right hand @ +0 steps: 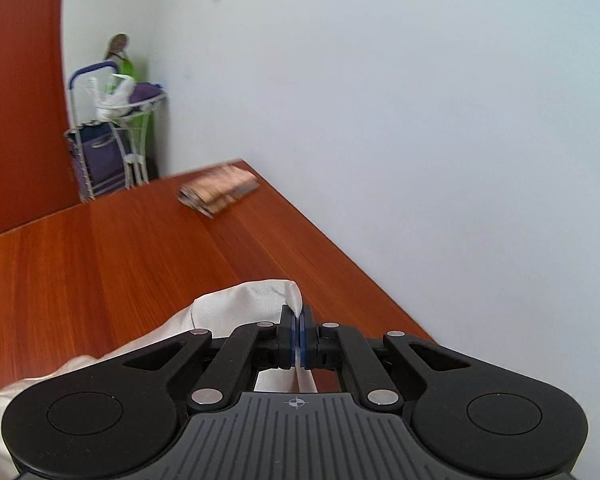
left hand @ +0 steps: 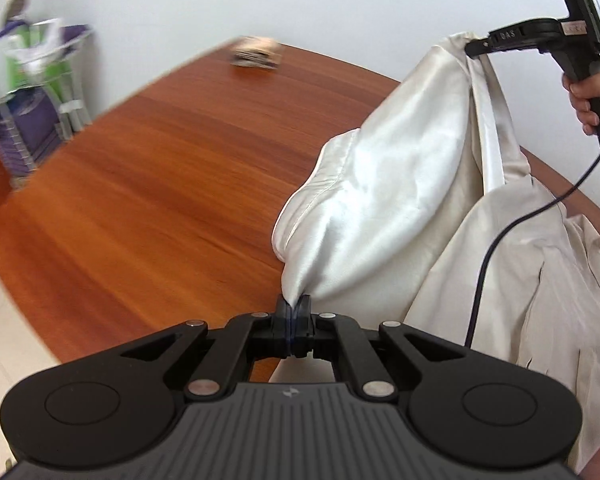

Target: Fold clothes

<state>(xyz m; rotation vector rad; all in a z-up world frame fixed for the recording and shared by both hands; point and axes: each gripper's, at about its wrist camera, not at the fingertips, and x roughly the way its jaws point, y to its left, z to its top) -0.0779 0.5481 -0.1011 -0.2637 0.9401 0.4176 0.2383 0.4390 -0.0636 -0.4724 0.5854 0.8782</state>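
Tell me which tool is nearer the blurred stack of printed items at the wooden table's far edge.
Right, seemingly. The right tool faces the stack from nearer the wall; the left tool sits farther back at the near edge.

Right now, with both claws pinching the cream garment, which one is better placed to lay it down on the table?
Left, probably: the left claw grips the garment low, near the table; the right claw holds it high.
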